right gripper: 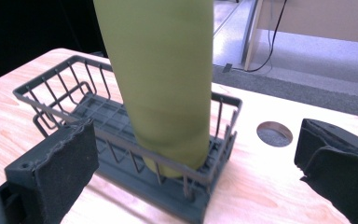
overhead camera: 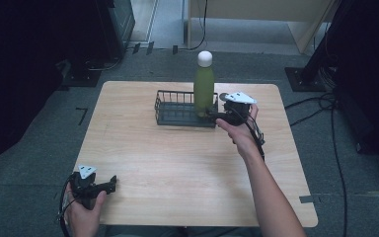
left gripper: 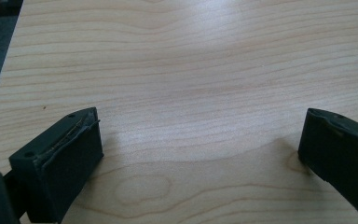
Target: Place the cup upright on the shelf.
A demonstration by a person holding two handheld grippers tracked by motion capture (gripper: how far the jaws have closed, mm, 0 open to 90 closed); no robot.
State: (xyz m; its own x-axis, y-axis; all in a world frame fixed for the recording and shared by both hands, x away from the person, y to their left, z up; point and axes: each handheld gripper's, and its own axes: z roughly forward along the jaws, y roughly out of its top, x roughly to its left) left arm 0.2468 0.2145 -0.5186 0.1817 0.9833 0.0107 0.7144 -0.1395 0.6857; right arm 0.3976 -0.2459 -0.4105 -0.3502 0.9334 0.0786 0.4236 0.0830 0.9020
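A green bottle [overhead camera: 204, 88] with a white cap stands upright in the right end of a black wire basket [overhead camera: 173, 112] at the back middle of the wooden table. My right gripper [overhead camera: 216, 116] sits just right of the bottle's base. In the right gripper view the bottle [right gripper: 163, 84] rises inside the basket [right gripper: 60, 95], and my right gripper [right gripper: 193, 140] is open, its jaws wide on either side and apart from the bottle. My left gripper [overhead camera: 109, 185] rests near the table's front left corner. It is open [left gripper: 200, 126] over bare wood, holding nothing.
A round cable hole [right gripper: 274, 133] is cut in the table [overhead camera: 177, 163] just right of the basket. Cables [overhead camera: 335, 148] run across the grey floor on the right. Dark equipment [overhead camera: 113, 24] stands beyond the table's far left.
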